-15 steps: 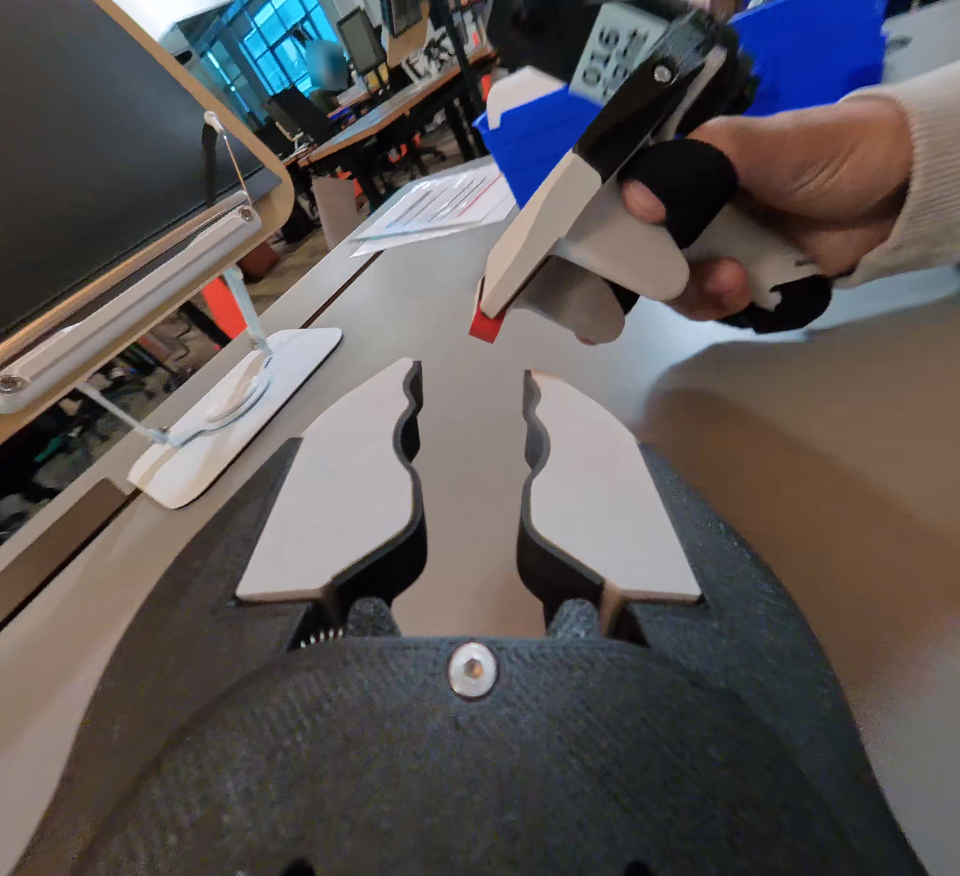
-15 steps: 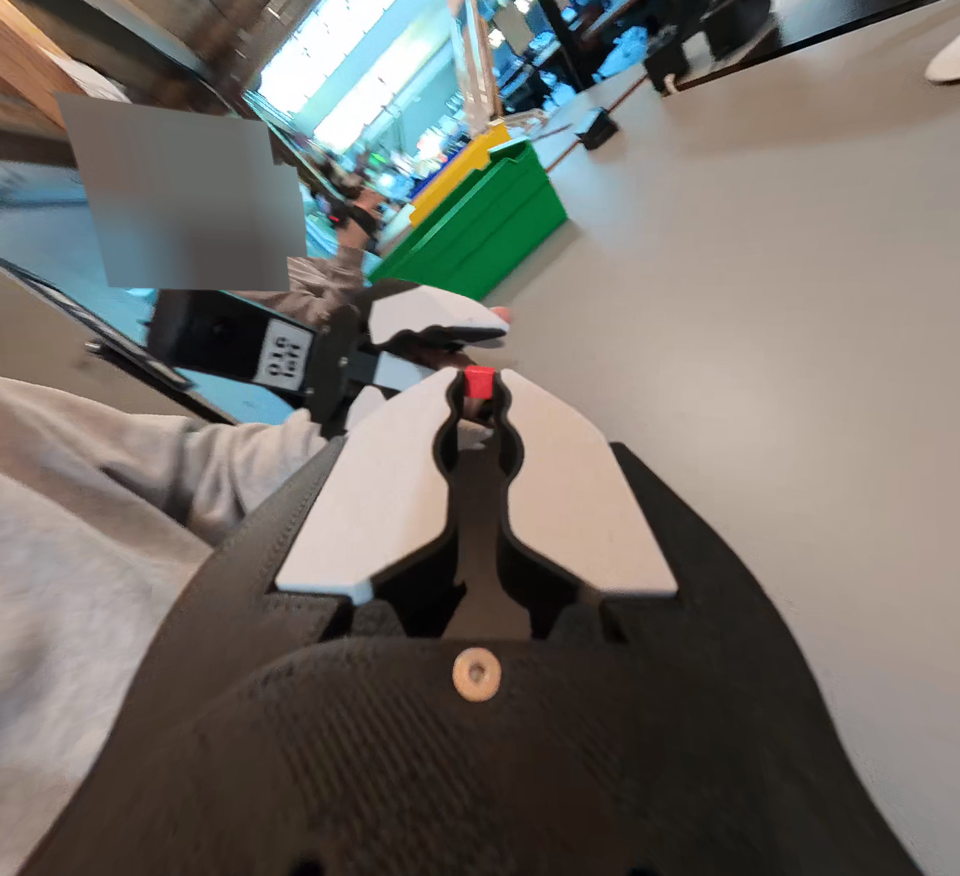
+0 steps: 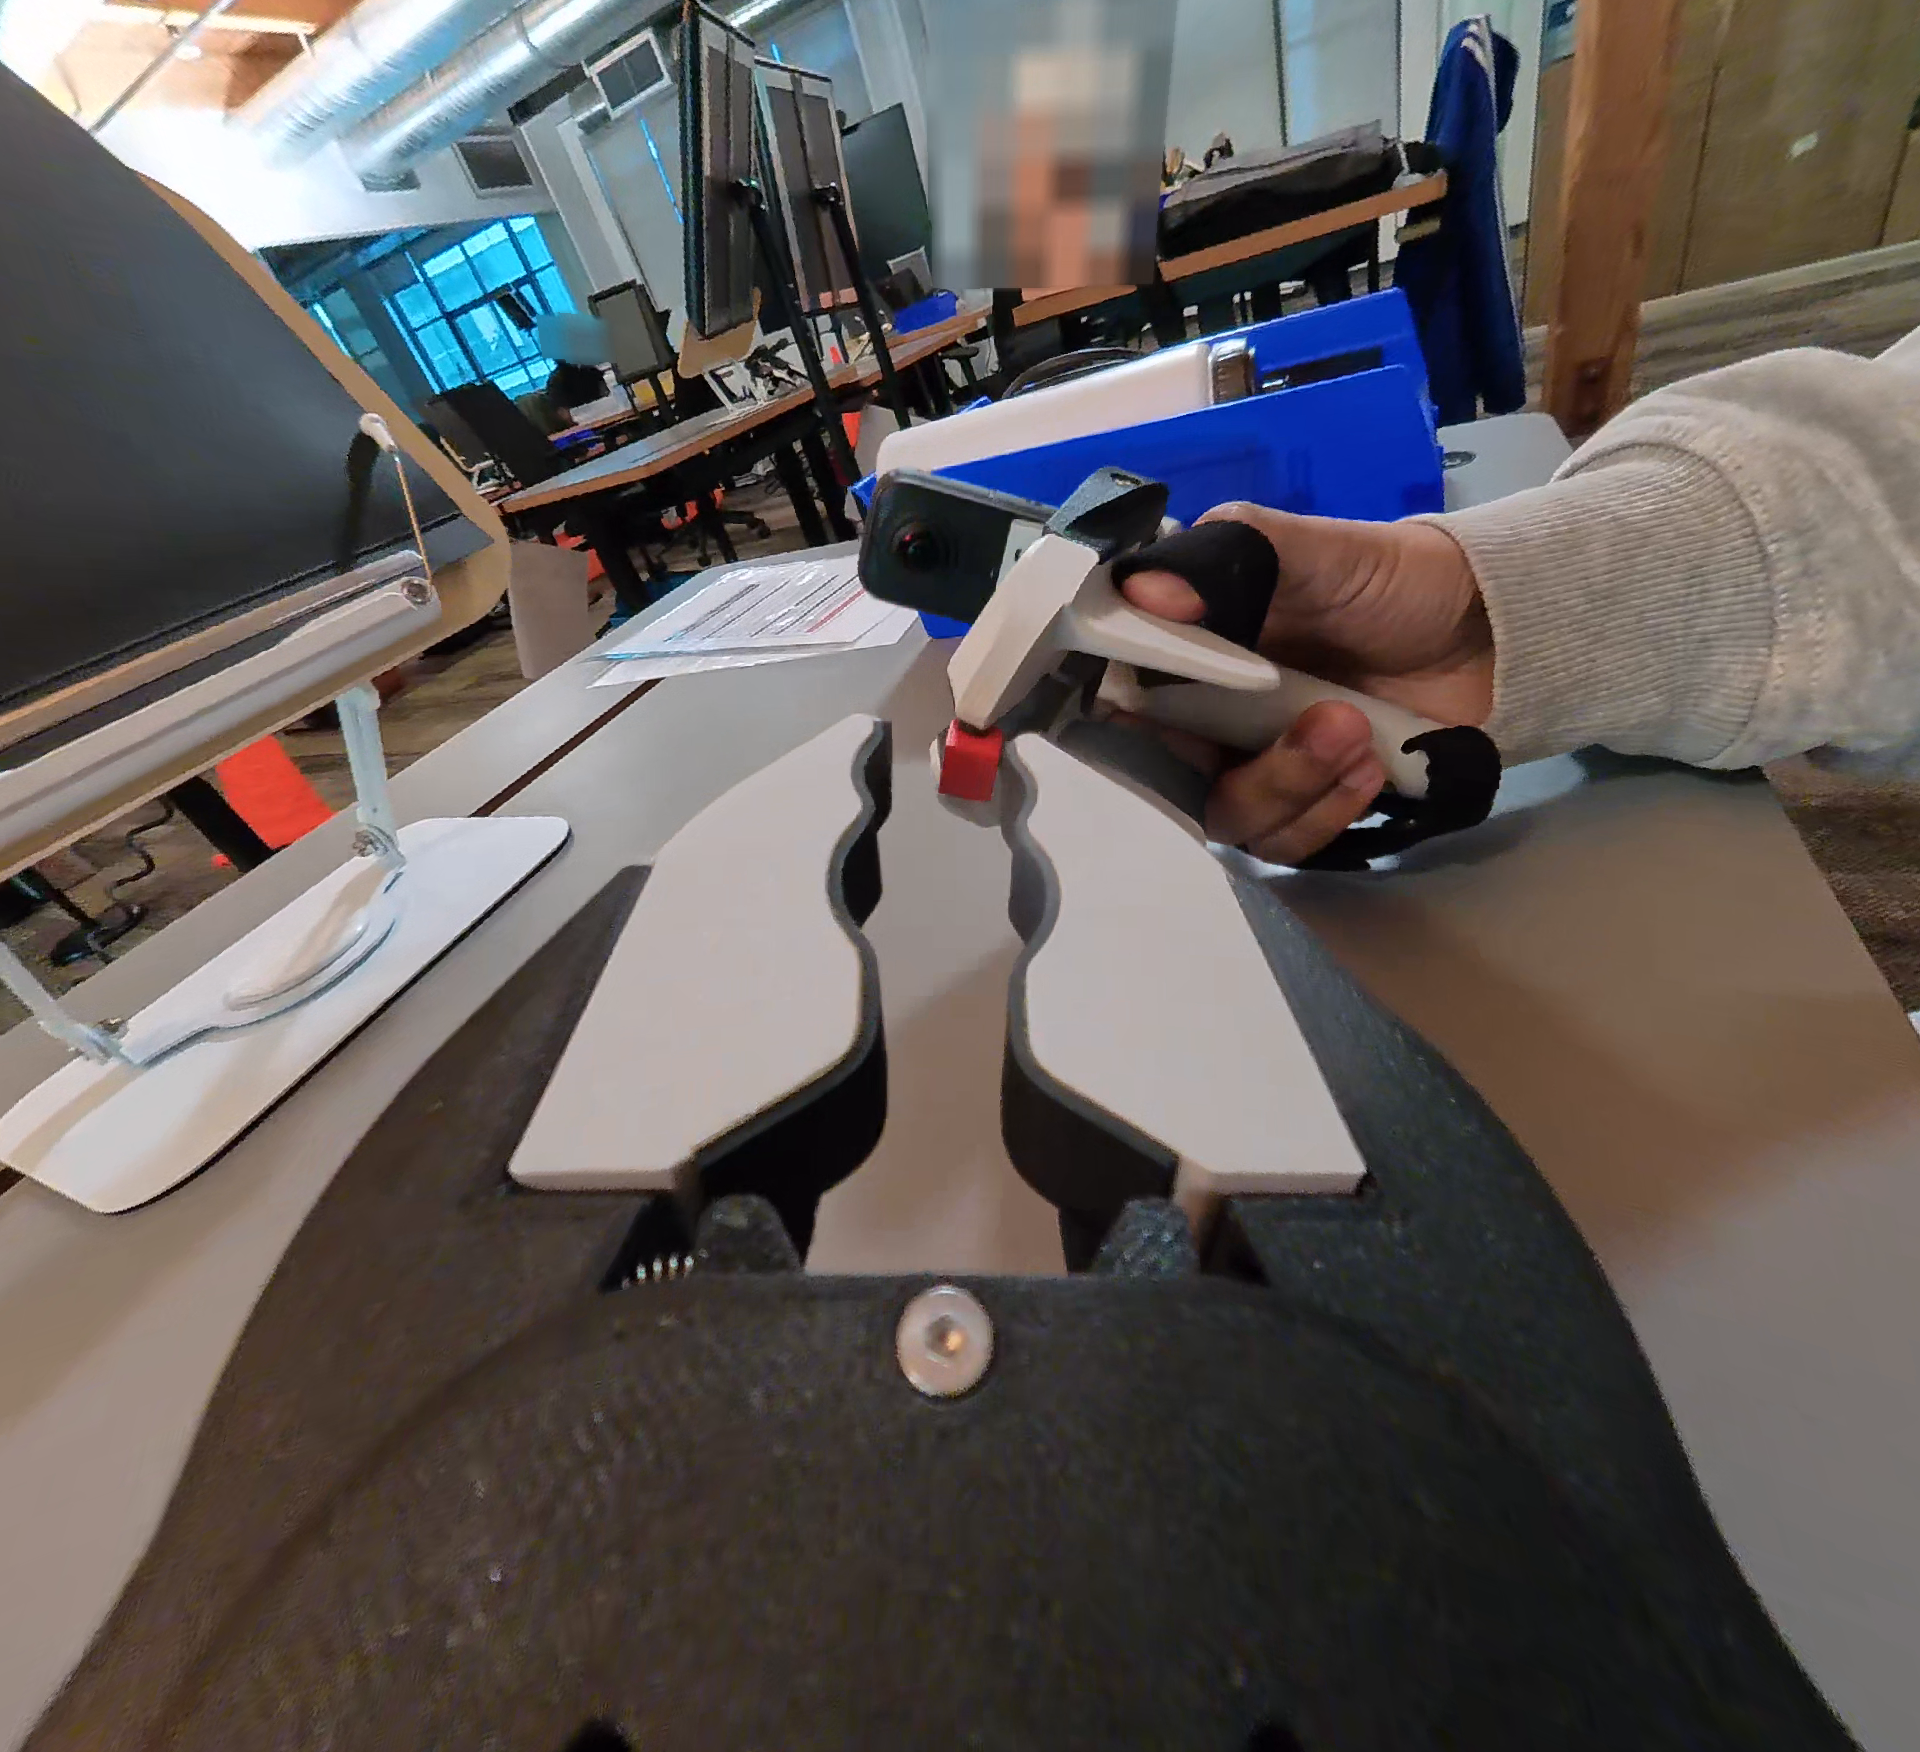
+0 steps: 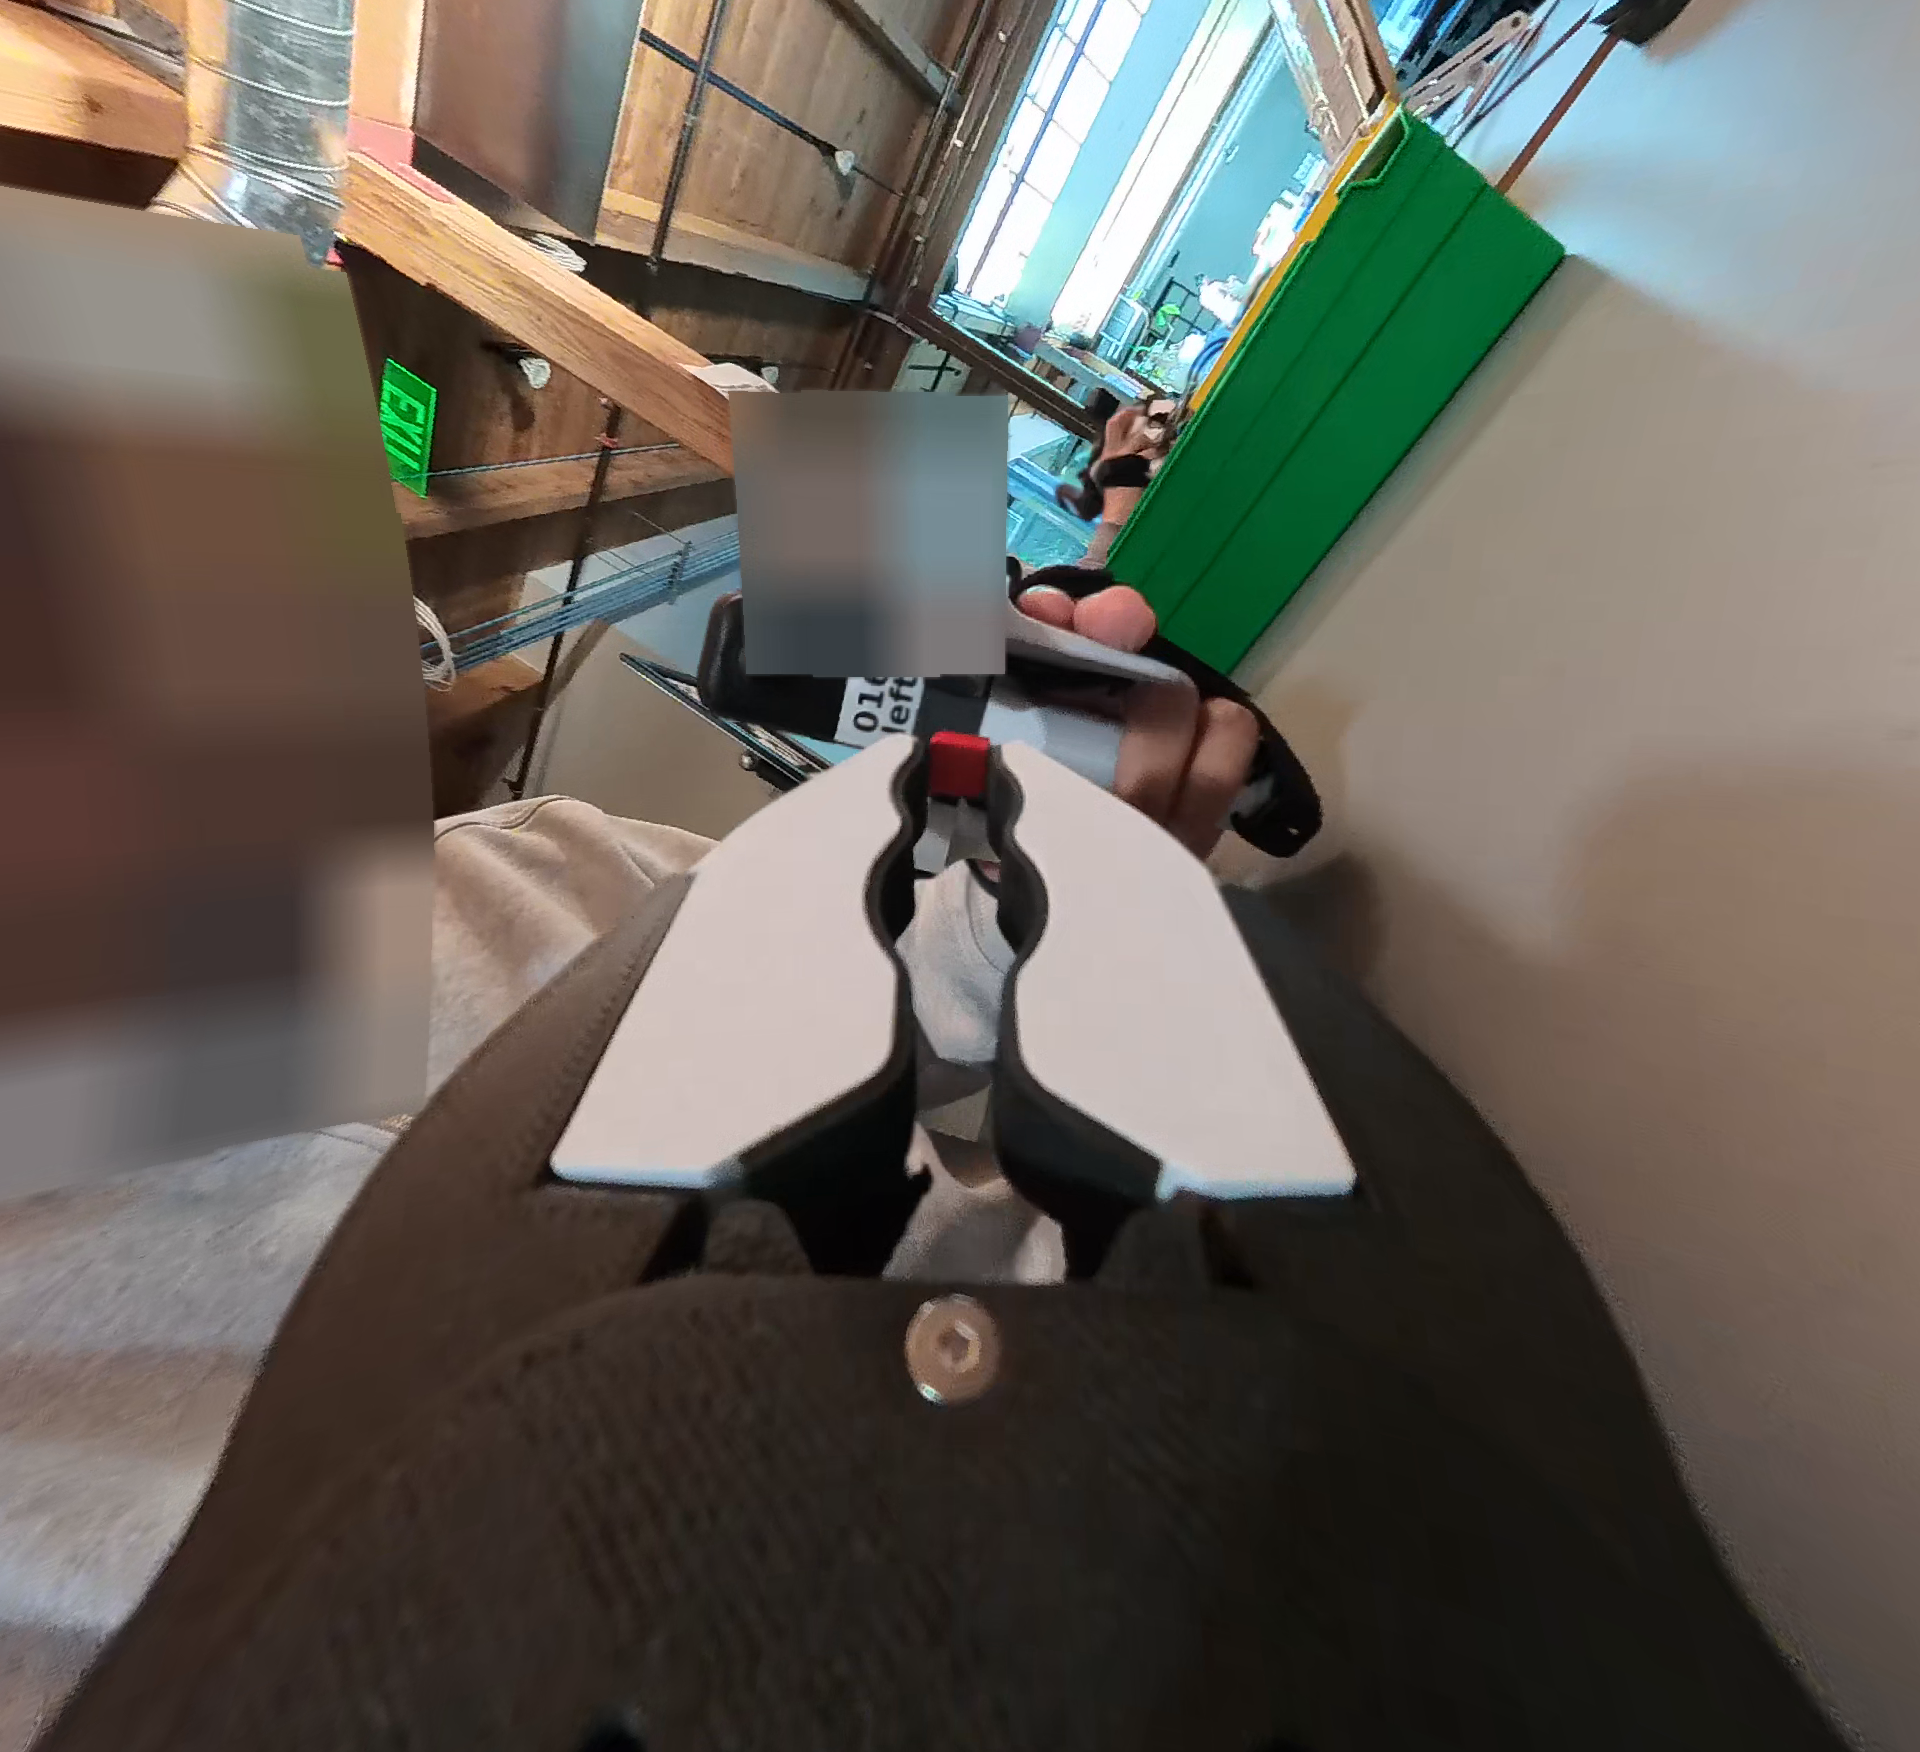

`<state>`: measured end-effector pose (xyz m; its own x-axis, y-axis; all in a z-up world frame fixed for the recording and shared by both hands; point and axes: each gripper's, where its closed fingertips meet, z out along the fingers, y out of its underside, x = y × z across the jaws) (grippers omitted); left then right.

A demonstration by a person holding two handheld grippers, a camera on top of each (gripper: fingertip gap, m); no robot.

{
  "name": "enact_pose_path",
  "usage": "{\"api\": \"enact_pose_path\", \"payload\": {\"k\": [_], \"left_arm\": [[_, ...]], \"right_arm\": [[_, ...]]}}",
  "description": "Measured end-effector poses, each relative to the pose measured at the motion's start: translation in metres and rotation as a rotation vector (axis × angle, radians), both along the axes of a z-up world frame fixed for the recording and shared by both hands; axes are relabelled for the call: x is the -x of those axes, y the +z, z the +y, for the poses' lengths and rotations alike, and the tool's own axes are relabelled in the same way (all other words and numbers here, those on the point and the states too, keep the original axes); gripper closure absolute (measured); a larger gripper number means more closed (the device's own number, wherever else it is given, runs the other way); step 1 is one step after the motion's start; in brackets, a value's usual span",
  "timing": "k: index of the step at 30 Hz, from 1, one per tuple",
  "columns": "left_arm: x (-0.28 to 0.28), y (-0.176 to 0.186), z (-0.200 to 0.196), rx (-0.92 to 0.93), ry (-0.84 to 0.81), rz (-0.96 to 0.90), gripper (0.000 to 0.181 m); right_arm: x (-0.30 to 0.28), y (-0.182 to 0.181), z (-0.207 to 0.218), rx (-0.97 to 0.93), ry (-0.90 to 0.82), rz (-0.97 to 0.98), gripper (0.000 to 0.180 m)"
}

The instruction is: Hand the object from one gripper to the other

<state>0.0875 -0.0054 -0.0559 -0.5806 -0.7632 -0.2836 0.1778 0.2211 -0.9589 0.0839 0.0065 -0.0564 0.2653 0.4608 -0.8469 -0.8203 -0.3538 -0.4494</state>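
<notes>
We saw the left gripper (image 3: 945, 767) with smooth, matt white plates over a rough, grainy black plastic body and a shiny metal screw. The red cube (image 3: 969, 763) looked like matt, smooth plastic. The tabletop (image 3: 1507, 1027) was a smooth grey with a soft sheen. The sleeve (image 3: 1714, 559) was ribbed cream cloth, and the far blue bin (image 3: 1195, 445) was glossy plastic.
</notes>
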Motion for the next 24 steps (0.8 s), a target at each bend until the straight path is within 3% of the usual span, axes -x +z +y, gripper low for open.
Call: {"api": "enact_pose_path", "payload": {"k": [7,24], "left_arm": [[0.001,-0.0033,-0.0038,-0.011,-0.019,0.016,0.168],[0.0034,0.0,-0.0051,0.01,-0.044,0.016,0.169]], "right_arm": [[0.0007,0.003,-0.0011,-0.015,0.022,0.044,0.169],[0.003,0.0021,-0.0002,-0.012,0.053,0.106,0.169]]}}
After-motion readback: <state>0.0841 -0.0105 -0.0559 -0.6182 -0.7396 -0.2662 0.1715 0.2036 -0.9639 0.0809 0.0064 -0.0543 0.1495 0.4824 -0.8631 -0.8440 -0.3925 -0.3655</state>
